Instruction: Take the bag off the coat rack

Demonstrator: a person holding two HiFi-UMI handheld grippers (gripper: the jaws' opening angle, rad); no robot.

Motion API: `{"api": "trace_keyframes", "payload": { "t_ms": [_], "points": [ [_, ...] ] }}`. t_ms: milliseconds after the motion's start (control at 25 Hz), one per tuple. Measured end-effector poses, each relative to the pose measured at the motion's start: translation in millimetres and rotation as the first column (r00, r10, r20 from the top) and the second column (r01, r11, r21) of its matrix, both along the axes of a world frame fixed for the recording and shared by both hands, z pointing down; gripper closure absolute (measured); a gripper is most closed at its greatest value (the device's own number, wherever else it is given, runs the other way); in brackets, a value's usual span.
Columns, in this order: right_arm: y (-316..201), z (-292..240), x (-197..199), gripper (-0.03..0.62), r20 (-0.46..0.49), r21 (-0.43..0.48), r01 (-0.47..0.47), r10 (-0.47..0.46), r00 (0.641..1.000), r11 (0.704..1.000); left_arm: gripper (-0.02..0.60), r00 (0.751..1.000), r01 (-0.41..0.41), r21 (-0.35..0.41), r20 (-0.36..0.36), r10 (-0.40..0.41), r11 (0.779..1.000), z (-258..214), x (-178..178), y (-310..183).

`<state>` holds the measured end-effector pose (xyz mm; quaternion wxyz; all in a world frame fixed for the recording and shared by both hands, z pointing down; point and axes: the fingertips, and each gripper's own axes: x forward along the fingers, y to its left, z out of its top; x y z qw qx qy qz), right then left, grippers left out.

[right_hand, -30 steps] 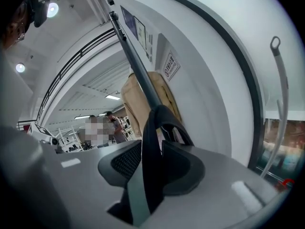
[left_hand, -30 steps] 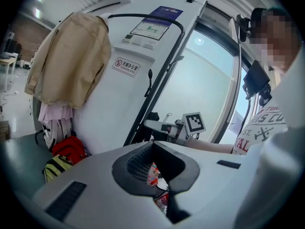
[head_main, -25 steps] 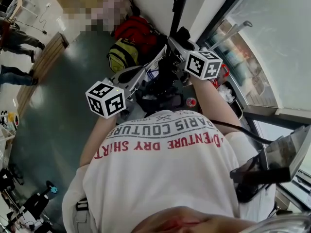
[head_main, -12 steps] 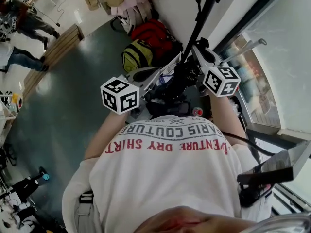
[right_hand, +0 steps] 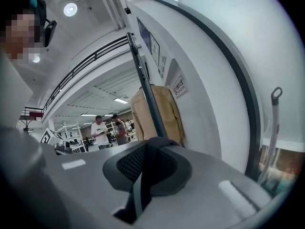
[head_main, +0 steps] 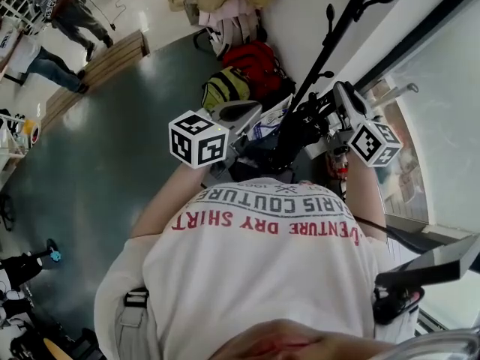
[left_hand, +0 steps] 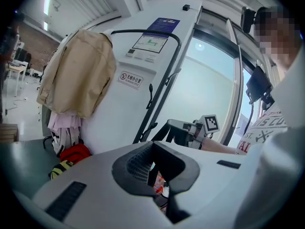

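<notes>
Head view half-hides the bag [head_main: 262, 156]; right gripper [right_hand: 145, 168] jaws clamp its strap [right_hand: 137, 194], left gripper [left_hand: 155, 175] jaws apart.

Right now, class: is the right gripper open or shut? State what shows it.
Shut. The right gripper has its jaws closed on a dark strap that runs between them in its own view.

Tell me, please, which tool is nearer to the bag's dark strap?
Right. The right tool is shut on the strap; the left tool is open, apart from it on the left.
</notes>
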<state>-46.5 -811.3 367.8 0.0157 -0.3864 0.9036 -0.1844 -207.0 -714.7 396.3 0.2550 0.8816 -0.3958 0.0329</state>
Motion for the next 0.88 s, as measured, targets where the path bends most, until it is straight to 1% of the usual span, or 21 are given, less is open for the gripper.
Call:
{"api": "trace_keyframes", "payload": {
  "t_ms": [240, 360, 520, 680, 880],
  "points": [
    [46, -3, 5, 0.580, -0.048, 0.017, 0.076, -0.075, 0.996, 0.997, 0.580, 1.000, -0.026, 0.024, -0.001, 0.026, 0.999, -14, 31, 23],
    [69, 2, 7, 0.580, -0.057, 0.006, 0.102, -0.101, 0.993, 0.995, 0.580, 1.000, -0.027, 0.013, 0.002, 0.027, 1.000, -15, 41, 41],
    [102, 14, 14, 0.580, -0.040, -0.024, 0.130, -0.131, 0.991, 0.991, 0.580, 1.000, -0.028, -0.006, 0.004, 0.028, 1.000, -6, 55, 69],
    [140, 18, 11, 0.580, -0.028, -0.039, 0.158, -0.159, 0.987, 0.987, 0.580, 1.000, -0.028, -0.016, -0.005, 0.028, 0.999, 1, 57, 98],
    [207, 21, -5, 0.580, 0.012, -0.040, 0.178, -0.177, 0.984, 0.983, 0.580, 0.997, -0.075, -0.002, -0.019, 0.075, 0.997, 13, 52, 139]
  ]
}}
